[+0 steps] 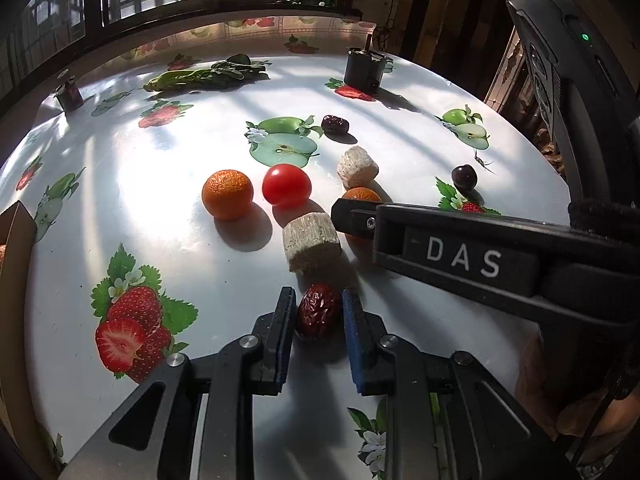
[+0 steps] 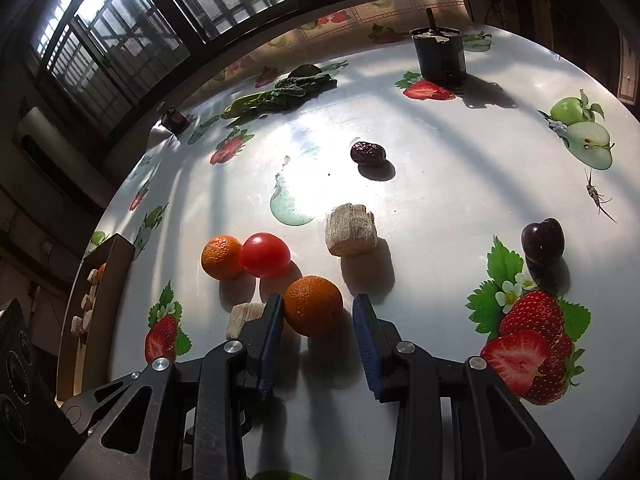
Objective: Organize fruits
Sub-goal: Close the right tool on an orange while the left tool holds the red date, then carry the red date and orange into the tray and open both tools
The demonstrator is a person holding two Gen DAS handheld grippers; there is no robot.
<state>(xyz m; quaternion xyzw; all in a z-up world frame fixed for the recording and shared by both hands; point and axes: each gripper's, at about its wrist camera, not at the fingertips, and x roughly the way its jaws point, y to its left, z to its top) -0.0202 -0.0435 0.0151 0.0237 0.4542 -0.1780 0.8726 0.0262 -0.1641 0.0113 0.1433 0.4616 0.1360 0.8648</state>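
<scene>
The left gripper (image 1: 319, 314) sits narrow around a red date (image 1: 318, 312) on the table (image 1: 160, 200) — pads touching or nearly. The right gripper (image 2: 318, 312) gapes wider around an orange (image 2: 313, 305) — its left finger touching.

The left gripper (image 1: 318, 308) sits low over the table (image 1: 160, 200), its blue pads either side of a wrinkled red date (image 1: 319, 316), close against it. Just beyond the date lies a pale sugarcane chunk (image 1: 311, 242). Farther past the date sit a tomato (image 1: 286, 185) and, to its left, an orange (image 1: 227, 194). The right gripper (image 1: 460, 248) reaches in from the right, above the date.
</scene>
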